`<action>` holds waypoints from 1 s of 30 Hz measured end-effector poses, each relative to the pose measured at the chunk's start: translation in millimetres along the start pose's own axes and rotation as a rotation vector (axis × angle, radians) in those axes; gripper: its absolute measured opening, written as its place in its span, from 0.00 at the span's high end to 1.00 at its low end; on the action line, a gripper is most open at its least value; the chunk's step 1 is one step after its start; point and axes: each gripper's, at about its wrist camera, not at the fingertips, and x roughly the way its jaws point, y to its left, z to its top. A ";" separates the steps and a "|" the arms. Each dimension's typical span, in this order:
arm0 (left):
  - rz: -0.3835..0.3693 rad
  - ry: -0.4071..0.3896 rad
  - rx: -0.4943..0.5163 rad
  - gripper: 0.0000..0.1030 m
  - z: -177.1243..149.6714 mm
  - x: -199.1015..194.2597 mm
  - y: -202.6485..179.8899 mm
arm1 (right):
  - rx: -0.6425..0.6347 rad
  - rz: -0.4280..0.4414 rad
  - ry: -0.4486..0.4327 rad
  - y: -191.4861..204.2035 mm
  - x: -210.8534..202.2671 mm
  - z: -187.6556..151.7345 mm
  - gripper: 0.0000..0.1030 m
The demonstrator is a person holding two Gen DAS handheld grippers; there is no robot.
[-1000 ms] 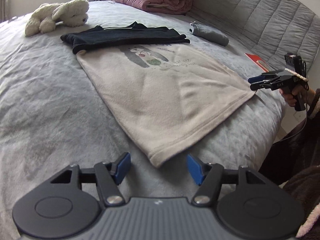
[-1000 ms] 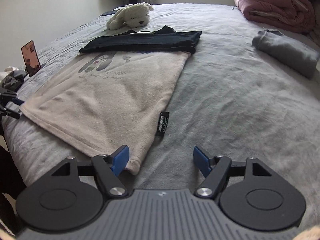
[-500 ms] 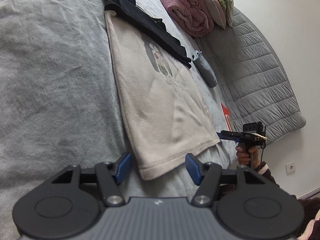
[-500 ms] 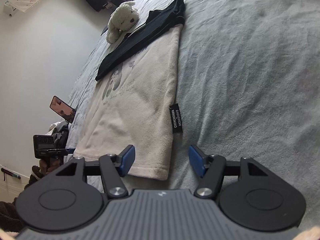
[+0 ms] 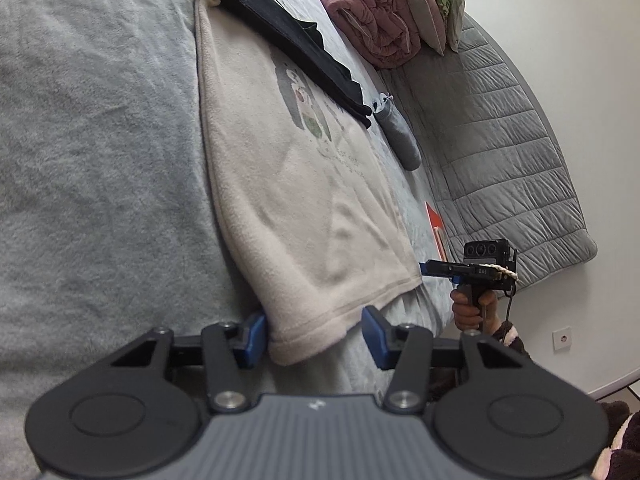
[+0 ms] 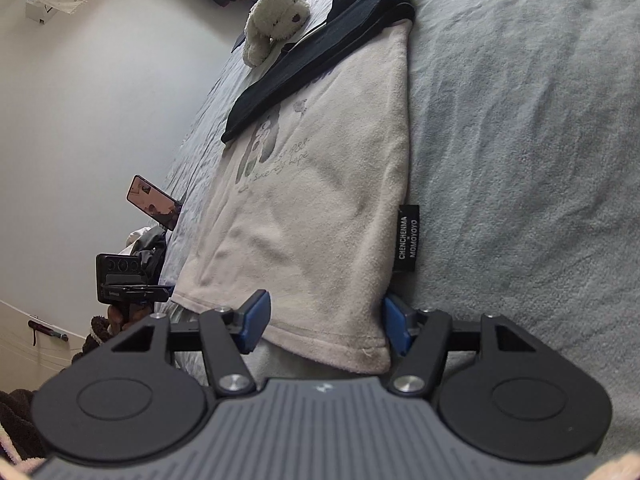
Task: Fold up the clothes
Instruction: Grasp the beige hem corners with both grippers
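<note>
On the grey bed (image 5: 100, 160), the cream fleece top (image 5: 304, 208) lies flat, dark garment (image 5: 288, 36) across its far end. At its left hem corner, the left gripper (image 5: 314, 338) sits with jaws apart, corner between them. At the right hem corner, the right gripper (image 6: 324, 326) likewise straddles the fabric, jaws spread, black label (image 6: 408, 244) just beyond.

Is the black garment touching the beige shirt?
Touching. In the right wrist view the black garment lies across the far end of the beige shirt, overlapping it with no gap; the left wrist view shows the same overlap.
</note>
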 end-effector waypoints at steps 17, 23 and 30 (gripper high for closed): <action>-0.050 -0.073 -0.029 0.86 16.7 3.3 -1.6 | -0.008 0.078 -0.062 23.2 12.3 21.3 0.78; -0.049 -0.229 -0.136 0.86 42.4 -3.0 8.1 | 0.039 0.098 -0.157 25.3 14.7 47.5 0.78; 0.027 -0.353 -0.292 0.87 72.7 2.3 27.2 | 0.189 0.049 -0.240 0.4 26.6 78.6 0.78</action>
